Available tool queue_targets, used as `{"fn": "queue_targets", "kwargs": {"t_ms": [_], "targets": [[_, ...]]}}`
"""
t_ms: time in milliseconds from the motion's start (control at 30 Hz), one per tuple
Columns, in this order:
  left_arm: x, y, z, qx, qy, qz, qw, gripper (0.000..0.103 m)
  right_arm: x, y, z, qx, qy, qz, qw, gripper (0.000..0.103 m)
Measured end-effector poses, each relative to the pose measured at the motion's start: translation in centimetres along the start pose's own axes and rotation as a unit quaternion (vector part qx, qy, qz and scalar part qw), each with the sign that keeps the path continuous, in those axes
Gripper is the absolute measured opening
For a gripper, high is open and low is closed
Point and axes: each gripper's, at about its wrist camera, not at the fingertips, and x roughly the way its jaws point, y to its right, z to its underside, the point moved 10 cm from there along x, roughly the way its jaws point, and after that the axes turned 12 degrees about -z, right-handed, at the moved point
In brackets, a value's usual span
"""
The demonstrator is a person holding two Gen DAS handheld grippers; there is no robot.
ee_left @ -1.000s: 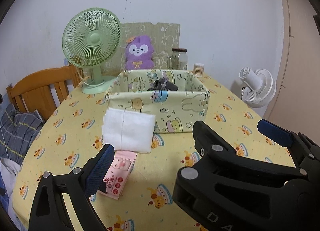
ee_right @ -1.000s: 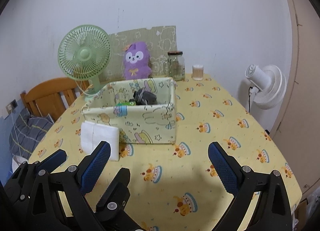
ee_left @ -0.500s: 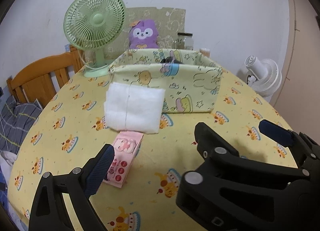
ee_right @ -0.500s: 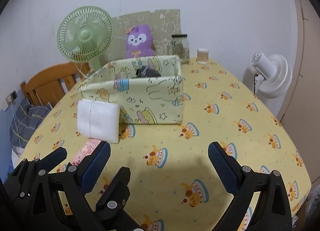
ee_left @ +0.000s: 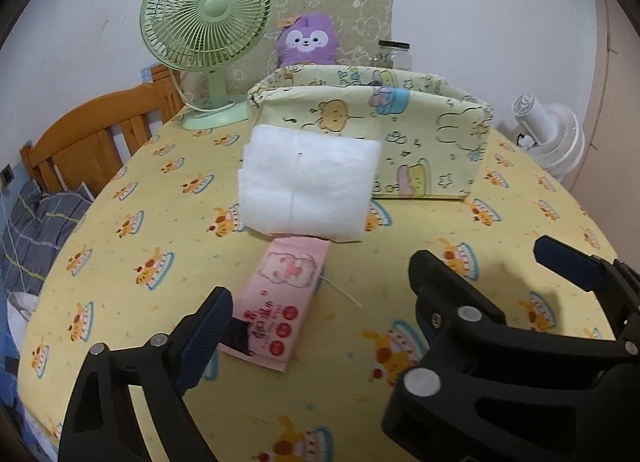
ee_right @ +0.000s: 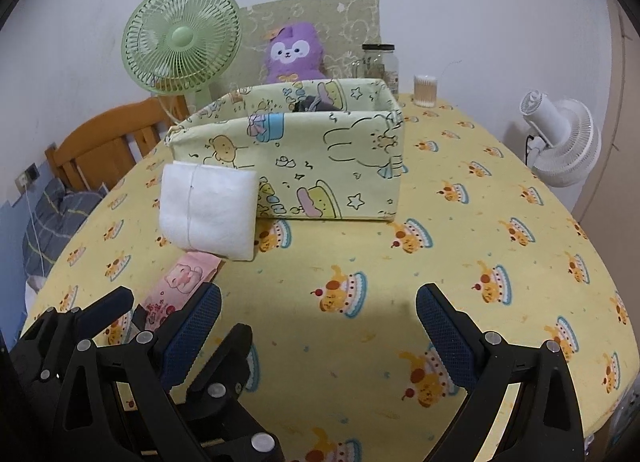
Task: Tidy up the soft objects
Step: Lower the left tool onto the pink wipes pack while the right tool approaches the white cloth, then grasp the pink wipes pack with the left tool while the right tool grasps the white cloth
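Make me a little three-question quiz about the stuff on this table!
1. True or false: the white folded pad lies inside the fabric box.
2. Which thing lies nearest the left gripper? A) pink tissue pack B) glass jar C) green fan
3. Fill in: the soft toy behind the box is ____ in colour.

Key: 1 false, it lies on the tablecloth in front of the box. 2 A. 3 purple.
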Motion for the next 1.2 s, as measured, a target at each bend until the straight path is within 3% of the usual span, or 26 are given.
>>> {"fn": "queue_targets", "kwargs": {"t_ms": [400, 567, 733, 833, 1200], "targets": [[2.2, -0.8, 0.0, 0.001, -0.03, 0.017, 0.9994, 0.076, 1.5, -0.7, -0.5, -0.003, -0.011, 0.001, 1.0, 0.099], [2.6, -1.0, 0.2, -0.008, -0.041, 0.026, 0.9988, 0.074, 2.0, -0.9, -0.6, -0.002, -0.016, -0.003, 1.0, 0.099], [2.9, -1.4, 0.3, -0.01, -0.044, 0.023, 0.9987, 0.06, 2.5, -1.2, -0.5, -0.006, -0.022, -0.004, 1.0, 0.099], [2.8, -1.6, 0.3, -0.01, -0.042, 0.018, 0.9989, 0.045, 2.7, -1.4, -0.4, -0.007, -0.025, -0.005, 1.0, 0.1], [1.7, -2.5, 0.1, -0.015, -0.029, 0.013, 0.9994, 0.04, 2.3, -2.6, -0.6, -0.014, -0.021, -0.012, 1.0, 0.1]]}}
